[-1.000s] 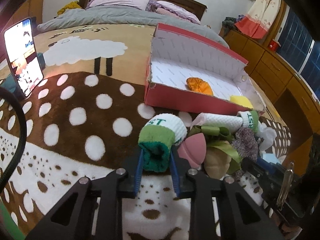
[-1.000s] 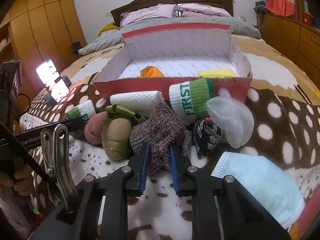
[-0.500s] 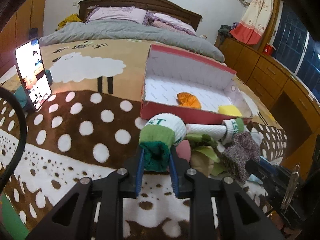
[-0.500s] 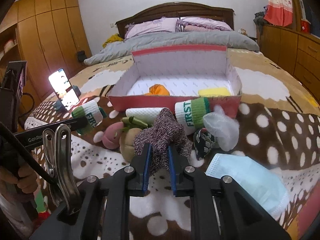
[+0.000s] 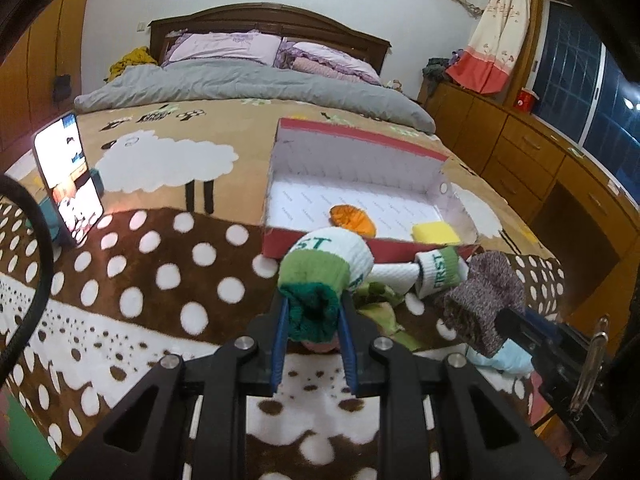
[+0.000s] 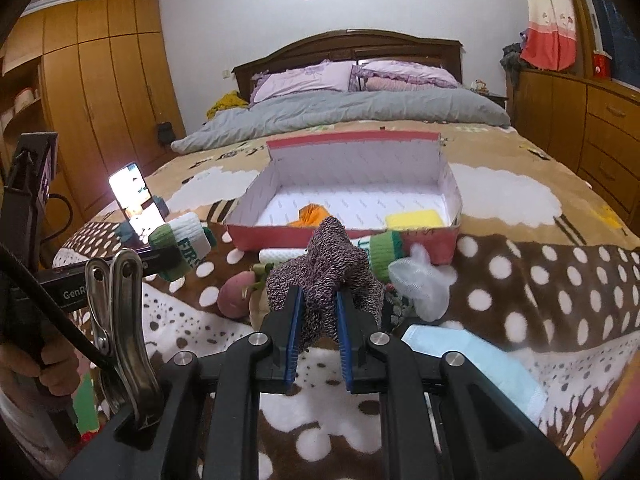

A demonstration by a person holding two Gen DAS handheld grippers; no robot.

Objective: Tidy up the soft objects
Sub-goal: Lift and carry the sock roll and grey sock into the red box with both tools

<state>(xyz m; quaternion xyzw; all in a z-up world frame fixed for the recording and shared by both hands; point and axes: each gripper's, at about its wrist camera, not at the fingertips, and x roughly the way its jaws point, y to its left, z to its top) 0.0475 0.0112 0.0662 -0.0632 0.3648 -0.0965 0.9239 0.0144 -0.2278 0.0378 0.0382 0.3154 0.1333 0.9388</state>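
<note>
1. Left wrist view: left gripper [image 5: 314,330] is clamped on a rolled green-and-white sock [image 5: 325,276], blue pads pressing both sides of the dark green cuff. The roll sticks out ahead of the jaws, clear of the blanket.
2. Step in hand, as I read it: transfer to the red cardboard box [image 5: 362,246], which lies open just ahead and slightly right of the jaws. An orange soft item [image 5: 352,220] and a yellow sponge [image 5: 434,234] are already inside.
3. Next move calls for carrying over the near box wall, then opening above bare floor left of the orange item.
4. Right of this tool: a second "FIRST" sock [image 5: 438,272] on the blanket, and the other tool with its load.
5. Right wrist view: right gripper [image 6: 318,330] is pinched nearly closed on a mottled purple-grey knit sock [image 6: 326,276], the bulk bunched above the pads.
6. The box [image 6: 450,236] sits dead ahead and beyond the leftover pile: a pink plush [image 6: 236,294], a white mesh puff [image 6: 420,282] and a light blue face mask [image 6: 476,360] to the lower right.
7. Same call: clear the near wall, drop between the orange item and the sponge.
8. Surface: a spotted brown-and-white fleece blanket [image 6: 540,280] on a bed; soft, so the box may shift if nudged.
9. Room: a bedroom with a wooden headboard, wardrobes left, drawers right, and a lit phone [image 6: 130,196] propped to the left.
</note>
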